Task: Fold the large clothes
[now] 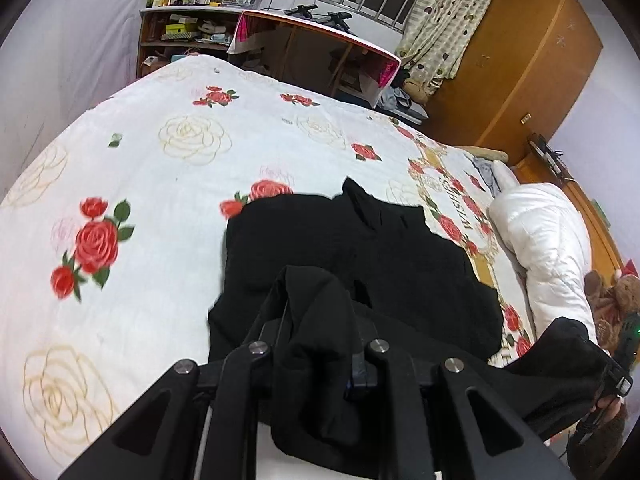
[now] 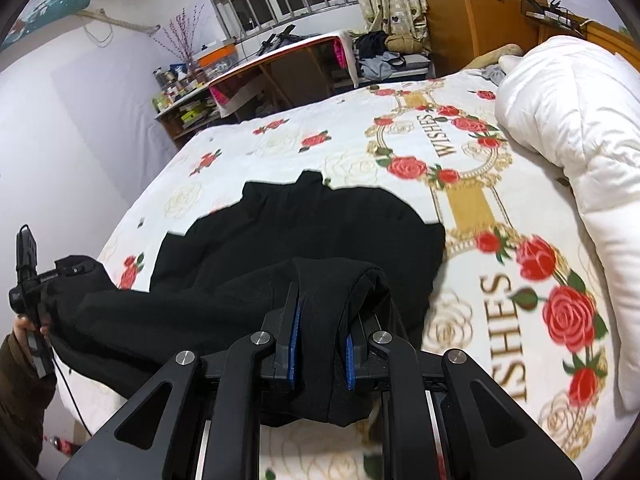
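Observation:
A large black garment (image 1: 352, 240) lies across the rose-printed bedspread (image 1: 160, 184), its near edge lifted off the bed. My left gripper (image 1: 316, 304) is shut on a bunched fold of this black cloth, which drapes over both fingers. In the right wrist view the same black garment (image 2: 304, 224) spreads ahead, and my right gripper (image 2: 320, 312) is shut on another bunched part of its near edge, blue pads pressing the cloth. The garment's edge hangs between the two grippers. The other gripper shows at each view's side: right gripper (image 1: 612, 376), left gripper (image 2: 32, 292), each in a hand.
A rolled white duvet (image 2: 568, 120) lies along the bed's right side. A stuffed bear (image 1: 612, 300) sits near it. Beyond the bed stand a table (image 1: 320, 40), cluttered shelves (image 1: 180, 36) and a wooden wardrobe (image 1: 512, 60). The bedspread's left part is bare.

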Available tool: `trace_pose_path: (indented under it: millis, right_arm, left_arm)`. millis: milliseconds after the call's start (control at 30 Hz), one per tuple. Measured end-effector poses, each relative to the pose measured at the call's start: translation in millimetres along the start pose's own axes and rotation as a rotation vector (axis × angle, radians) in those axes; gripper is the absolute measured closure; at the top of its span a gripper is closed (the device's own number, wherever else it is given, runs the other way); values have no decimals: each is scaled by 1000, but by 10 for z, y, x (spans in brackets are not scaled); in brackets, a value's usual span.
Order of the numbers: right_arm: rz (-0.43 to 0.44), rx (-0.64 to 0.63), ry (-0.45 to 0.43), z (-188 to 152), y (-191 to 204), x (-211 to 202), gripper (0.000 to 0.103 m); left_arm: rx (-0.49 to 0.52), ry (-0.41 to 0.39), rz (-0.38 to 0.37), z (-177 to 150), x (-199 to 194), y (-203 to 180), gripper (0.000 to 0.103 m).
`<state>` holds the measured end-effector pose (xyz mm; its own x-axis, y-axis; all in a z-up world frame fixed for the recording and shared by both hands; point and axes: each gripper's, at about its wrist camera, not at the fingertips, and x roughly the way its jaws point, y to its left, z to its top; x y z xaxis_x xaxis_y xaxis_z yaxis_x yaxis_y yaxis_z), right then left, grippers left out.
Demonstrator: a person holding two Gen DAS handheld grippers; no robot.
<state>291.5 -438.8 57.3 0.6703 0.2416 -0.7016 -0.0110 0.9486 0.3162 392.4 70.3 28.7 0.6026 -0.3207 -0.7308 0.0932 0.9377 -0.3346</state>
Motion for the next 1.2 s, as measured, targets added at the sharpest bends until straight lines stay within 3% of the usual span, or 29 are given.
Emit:
trace_pose_path:
  millis: [300,667,900,1100,1200]
  right_arm:
    - [-42,16,16,535,-143,617,86]
    - [-57,73,76,941,-372,1378,86]
    - [-102,103,147,999,-488,1955,85]
    - [-152,126,178,974,-529,2197,85]
    - [-165,132,185,969,-530,2227,85]
  left_arm:
    - [-20,13,56,502,667,1,85]
    - [-66,63,93,916,1460,112,85]
    - [-90,123,153,916,2025,188,83]
    - [-69,134,194,889,2185,159,80]
    - [-109,131,169,898,2194,203,75]
